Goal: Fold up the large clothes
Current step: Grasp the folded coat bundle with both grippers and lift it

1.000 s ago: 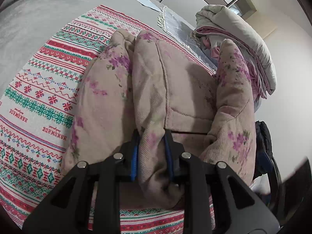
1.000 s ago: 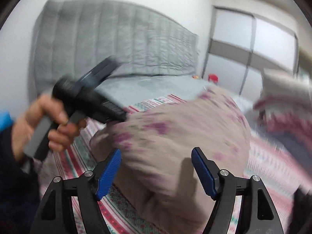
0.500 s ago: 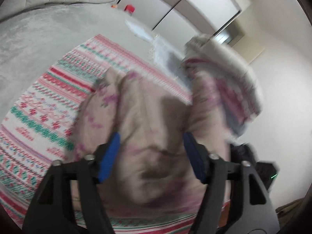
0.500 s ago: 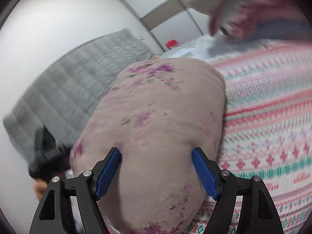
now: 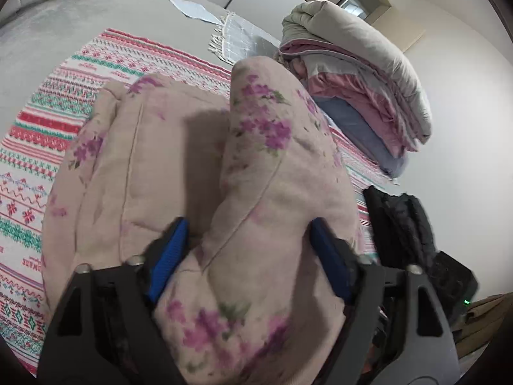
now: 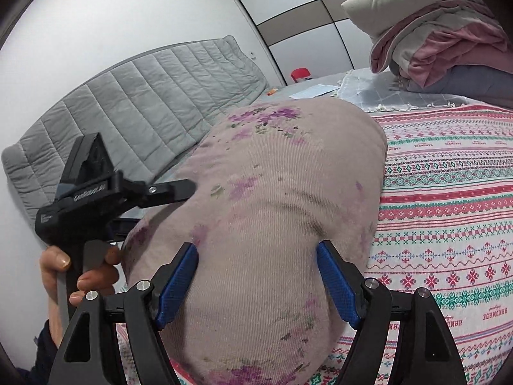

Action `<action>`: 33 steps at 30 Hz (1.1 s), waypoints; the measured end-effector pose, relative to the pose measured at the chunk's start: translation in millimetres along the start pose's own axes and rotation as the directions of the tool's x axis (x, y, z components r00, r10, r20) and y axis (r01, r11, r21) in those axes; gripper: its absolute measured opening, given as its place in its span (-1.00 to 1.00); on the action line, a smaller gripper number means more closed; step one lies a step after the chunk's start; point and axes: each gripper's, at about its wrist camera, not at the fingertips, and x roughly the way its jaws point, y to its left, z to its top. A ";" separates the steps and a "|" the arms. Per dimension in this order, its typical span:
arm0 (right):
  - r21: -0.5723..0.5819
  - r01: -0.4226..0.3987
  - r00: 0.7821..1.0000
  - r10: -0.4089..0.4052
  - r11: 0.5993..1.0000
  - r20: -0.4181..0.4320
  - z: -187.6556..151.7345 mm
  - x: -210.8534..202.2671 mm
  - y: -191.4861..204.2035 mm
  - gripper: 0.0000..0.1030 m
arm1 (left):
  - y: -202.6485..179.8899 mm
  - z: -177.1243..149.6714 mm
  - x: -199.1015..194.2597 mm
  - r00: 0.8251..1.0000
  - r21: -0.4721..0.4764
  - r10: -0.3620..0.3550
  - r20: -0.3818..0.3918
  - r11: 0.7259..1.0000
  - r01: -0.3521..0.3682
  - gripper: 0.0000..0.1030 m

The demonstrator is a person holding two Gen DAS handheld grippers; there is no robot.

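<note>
A padded pink garment with purple flowers [image 5: 179,160] lies bundled on a striped patterned blanket [image 5: 48,128] on the bed. My left gripper [image 5: 248,253] straddles its thick right-hand roll. Its jaws are closing, the fabric fills the gap, and the blue pads [image 5: 166,253] still show their inner faces. From the other side, the garment [image 6: 288,192] bulges as a rounded hump. My right gripper [image 6: 256,282] stands open around the near end of that hump. A hand [image 6: 64,266] holds the left gripper's handle at the left of the right wrist view.
A stack of folded bedding [image 5: 368,73] sits at the far right of the bed, and shows in the right wrist view too [image 6: 433,41]. A fringed white cloth [image 5: 243,38] and a paper [image 5: 192,9] lie behind the garment. Black gear [image 5: 400,224] stands beside the bed. A grey quilted headboard [image 6: 144,96] lines the wall.
The left gripper let go of a narrow fold, opened wide and shifted right onto the thicker roll. The right gripper rolled and sank over the garment's rounded end.
</note>
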 end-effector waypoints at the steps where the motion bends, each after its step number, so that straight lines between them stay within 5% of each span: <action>1: 0.000 0.002 1.000 -0.002 1.000 0.000 0.4 0.5 -0.5 0.52 | -3.1 -1.6 0.9 1.000 0.010 0.001 0.002 1.000 -0.001 0.00; 5: 0.000 0.008 1.000 -0.008 1.000 0.010 -0.5 0.2 0.2 0.52 | -6.9 -1.4 -11.1 0.997 0.008 0.003 0.078 1.000 -0.003 -0.47; 8: -0.008 0.013 1.000 -0.013 1.000 0.020 2.0 -0.8 6.6 0.52 | -14.3 -0.7 -34.6 0.984 0.038 -0.008 0.181 0.999 0.001 -0.54; 12: -0.042 -0.008 0.999 0.009 0.999 0.032 9.7 -5.9 25.9 0.51 | -48.1 -7.8 -79.2 0.944 0.165 0.000 0.330 0.985 -0.058 -0.56; 15: -0.121 -0.022 0.999 0.028 0.992 0.041 12.9 -5.1 51.2 0.51 | -42.1 -8.5 -103.7 0.931 0.151 0.018 0.366 0.985 -0.078 -0.57; 20: -0.299 0.027 1.000 -0.027 0.954 0.003 4.2 25.5 98.9 0.51 | 31.4 -11.9 -106.0 0.940 -0.056 0.143 0.310 0.990 -0.132 -0.58; 23: -0.365 0.018 0.998 -0.037 0.931 -0.045 -5.9 50.0 118.9 0.52 | 87.5 -17.8 -85.7 0.959 -0.215 0.205 0.196 0.963 -0.162 -0.56; 26: -0.409 0.049 0.992 -0.090 0.911 -0.082 -15.9 73.4 130.2 0.52 | 121.5 -20.7 -51.9 0.977 -0.317 0.190 0.092 0.936 -0.152 -0.46; 33: -0.375 0.033 0.987 -0.089 0.927 -0.135 -15.2 85.7 117.1 0.53 | 83.3 -22.5 -40.5 0.923 -0.171 0.364 0.125 0.924 -0.341 -0.35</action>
